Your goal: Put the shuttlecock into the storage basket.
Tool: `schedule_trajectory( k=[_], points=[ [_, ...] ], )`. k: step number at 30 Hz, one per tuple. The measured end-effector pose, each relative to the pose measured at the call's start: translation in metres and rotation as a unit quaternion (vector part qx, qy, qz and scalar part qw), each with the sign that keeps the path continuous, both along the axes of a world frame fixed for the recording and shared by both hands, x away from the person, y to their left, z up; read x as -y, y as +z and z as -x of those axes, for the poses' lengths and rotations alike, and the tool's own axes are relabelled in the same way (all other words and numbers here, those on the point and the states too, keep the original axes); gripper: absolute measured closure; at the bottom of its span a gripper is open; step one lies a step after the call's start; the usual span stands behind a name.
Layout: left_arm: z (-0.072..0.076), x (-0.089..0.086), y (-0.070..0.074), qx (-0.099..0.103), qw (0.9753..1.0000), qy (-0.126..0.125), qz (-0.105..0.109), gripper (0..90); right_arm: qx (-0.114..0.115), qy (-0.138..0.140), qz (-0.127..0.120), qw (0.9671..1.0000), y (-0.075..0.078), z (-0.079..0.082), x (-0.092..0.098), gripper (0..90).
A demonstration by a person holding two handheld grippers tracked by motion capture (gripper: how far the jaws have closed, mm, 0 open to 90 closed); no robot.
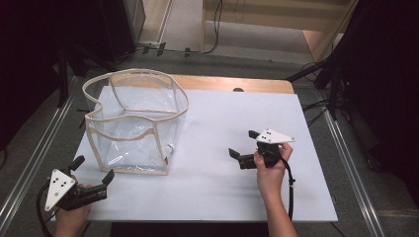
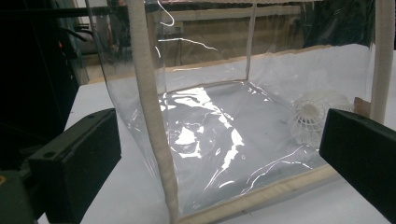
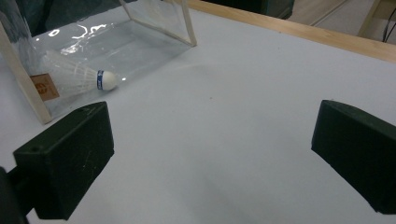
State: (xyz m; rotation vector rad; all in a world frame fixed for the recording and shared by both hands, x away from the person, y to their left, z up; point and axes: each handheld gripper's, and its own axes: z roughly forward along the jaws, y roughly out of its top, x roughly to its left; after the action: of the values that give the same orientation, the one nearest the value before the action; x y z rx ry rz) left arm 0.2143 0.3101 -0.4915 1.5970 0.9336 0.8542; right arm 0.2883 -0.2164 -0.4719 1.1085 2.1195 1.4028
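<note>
A clear plastic bag [image 1: 133,118] with cream trim stands open on the left half of the white table [image 1: 237,108]. A white shuttlecock [image 1: 167,150] lies inside it at the near right corner, its cork pointing out toward the right. The shuttlecock [image 2: 310,116] shows through the bag wall [image 2: 210,121] in the left gripper view, and as a feathered shuttlecock [image 3: 79,77] in the right gripper view. My left gripper [image 1: 94,169] is open at the table's near left corner, facing the bag. My right gripper [image 1: 242,143] is open right of the bag, holding nothing.
A wooden strip [image 1: 232,83] runs along the table's far edge. Metal rails [image 1: 346,153] flank both sides, with dark stands [image 1: 331,74] and cables on the floor behind. A small brown label [image 3: 44,86] sits on the bag's corner.
</note>
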Motion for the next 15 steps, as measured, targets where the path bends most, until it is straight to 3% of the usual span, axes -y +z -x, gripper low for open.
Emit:
schedule_trajectory(
  k=[15],
  points=[
    [0.000,0.000,0.000,0.000,1.0000,-0.002,0.000,0.0,-0.008,-0.028,0.003,0.9996,-0.007,0.010,0.025,0.0]
  ],
)
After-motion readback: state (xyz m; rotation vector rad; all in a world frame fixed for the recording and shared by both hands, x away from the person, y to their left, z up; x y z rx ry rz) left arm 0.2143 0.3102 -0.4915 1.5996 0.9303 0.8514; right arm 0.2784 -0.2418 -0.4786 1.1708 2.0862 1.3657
